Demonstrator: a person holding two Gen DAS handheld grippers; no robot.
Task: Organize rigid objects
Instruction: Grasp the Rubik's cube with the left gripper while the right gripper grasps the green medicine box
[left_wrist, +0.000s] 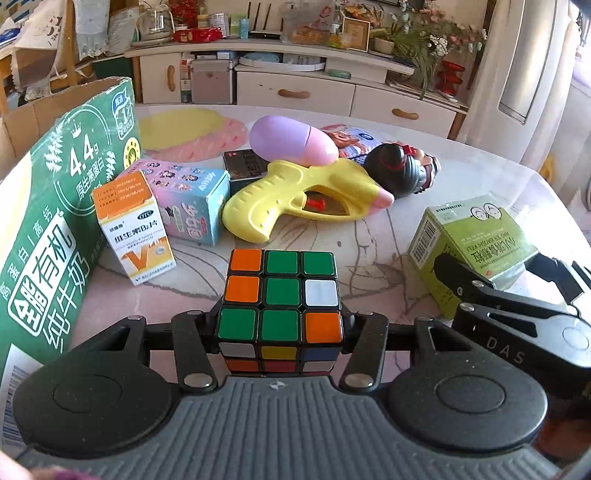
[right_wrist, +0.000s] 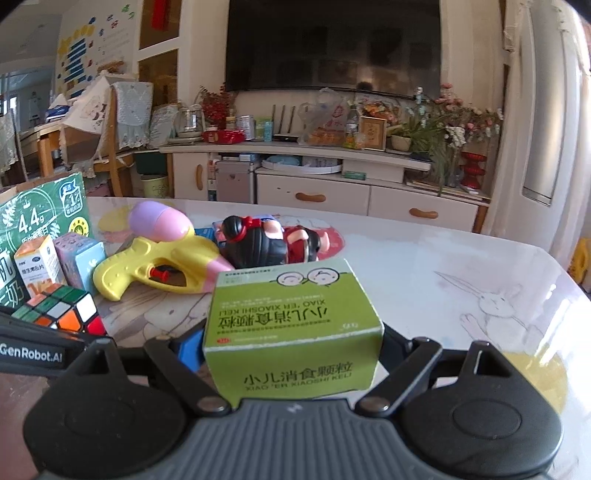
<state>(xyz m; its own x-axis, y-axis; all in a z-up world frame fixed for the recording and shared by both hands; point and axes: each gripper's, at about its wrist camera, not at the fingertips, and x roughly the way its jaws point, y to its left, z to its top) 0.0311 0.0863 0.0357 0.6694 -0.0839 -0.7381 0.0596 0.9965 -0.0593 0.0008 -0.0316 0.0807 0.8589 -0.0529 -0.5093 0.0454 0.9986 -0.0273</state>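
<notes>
Cluttered living-rm table (left_wrist: 424, 177): I've got left gripper (left_wrist: 279, 325) clamped on cube (left_wrist: 280, 291), right gripper (right_wrist: 293, 343) clamped on green box (right_wrist: 291, 325), both at 6 o'clock; next, carry twd carton (left_wrist: 48, 206) at 9.

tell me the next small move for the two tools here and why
Probably lift both and carry them toward the green carton. The left tool is already closed on the cube, and the right tool grips the green box. The carton stands open at the table's left edge, behind the orange box, so it looks like the likely bin.
</notes>
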